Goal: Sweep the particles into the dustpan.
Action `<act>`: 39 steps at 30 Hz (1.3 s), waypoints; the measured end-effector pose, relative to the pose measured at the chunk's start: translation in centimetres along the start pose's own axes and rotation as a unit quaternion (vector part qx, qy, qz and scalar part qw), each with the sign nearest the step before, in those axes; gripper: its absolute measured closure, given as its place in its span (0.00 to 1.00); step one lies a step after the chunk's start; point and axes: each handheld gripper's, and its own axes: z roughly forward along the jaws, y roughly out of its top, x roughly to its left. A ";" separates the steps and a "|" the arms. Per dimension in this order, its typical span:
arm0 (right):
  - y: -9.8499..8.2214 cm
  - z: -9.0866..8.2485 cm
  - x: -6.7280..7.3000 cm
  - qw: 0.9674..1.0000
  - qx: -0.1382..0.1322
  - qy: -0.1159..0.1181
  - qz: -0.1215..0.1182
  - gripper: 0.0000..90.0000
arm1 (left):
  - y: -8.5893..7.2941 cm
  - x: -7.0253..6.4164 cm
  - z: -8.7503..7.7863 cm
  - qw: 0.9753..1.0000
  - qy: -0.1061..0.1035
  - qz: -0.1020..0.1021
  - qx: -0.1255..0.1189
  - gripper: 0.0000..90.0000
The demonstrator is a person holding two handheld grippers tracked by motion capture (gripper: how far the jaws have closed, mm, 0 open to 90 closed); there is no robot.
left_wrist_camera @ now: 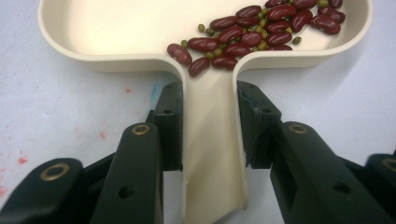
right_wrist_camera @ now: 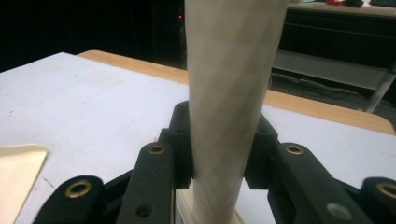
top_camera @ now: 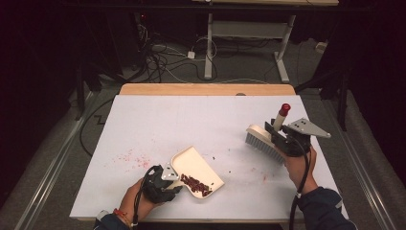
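A cream dustpan (top_camera: 194, 163) lies on the white table near its front edge, holding several red kidney beans (left_wrist_camera: 254, 28) and small green beans. My left gripper (top_camera: 168, 184) is shut on the dustpan's handle (left_wrist_camera: 212, 140), its jaws pressing both sides. At the right, my right gripper (top_camera: 281, 135) is shut on the cream handle (right_wrist_camera: 229, 93) of a brush (top_camera: 261, 140) with pale bristles and a red-tipped handle end (top_camera: 285, 108). The brush is held above the table, bristles facing down and left.
Red smudges (top_camera: 134, 158) mark the table left of the dustpan, and a few specks lie between pan and brush. A wooden strip (top_camera: 206, 89) edges the table's far side. Cables and desk legs (top_camera: 208, 48) stand on the floor beyond.
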 end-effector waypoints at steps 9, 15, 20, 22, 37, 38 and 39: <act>-0.7 1.2 3.4 1.000 -0.012 0.021 -0.004 0.78 | 0.0 0.0 0.1 1.000 -0.002 0.000 0.001 0.71; -0.6 1.7 6.0 0.999 -0.011 0.039 -0.024 0.78 | 0.1 0.0 0.2 1.000 -0.002 0.000 -0.002 0.71; -0.9 1.9 8.5 0.998 -0.011 0.044 -0.037 0.77 | 0.2 -0.1 0.5 1.000 -0.003 -0.004 -0.002 0.71; -1.0 2.0 9.4 0.998 -0.014 0.041 -0.043 0.77 | 0.3 -0.1 0.5 1.000 -0.003 -0.004 -0.002 0.71; -1.1 1.0 14.0 0.994 -0.029 0.098 -0.037 0.78 | 1.2 -0.1 0.9 1.000 -0.001 -0.008 -0.007 0.71; -1.1 0.9 14.2 0.993 -0.028 0.102 -0.043 0.78 | 1.2 -0.1 0.9 1.000 -0.001 -0.008 -0.007 0.71; -1.1 0.9 14.3 0.993 -0.028 0.106 -0.046 0.78 | 1.2 -0.1 0.9 1.000 -0.001 -0.009 -0.008 0.71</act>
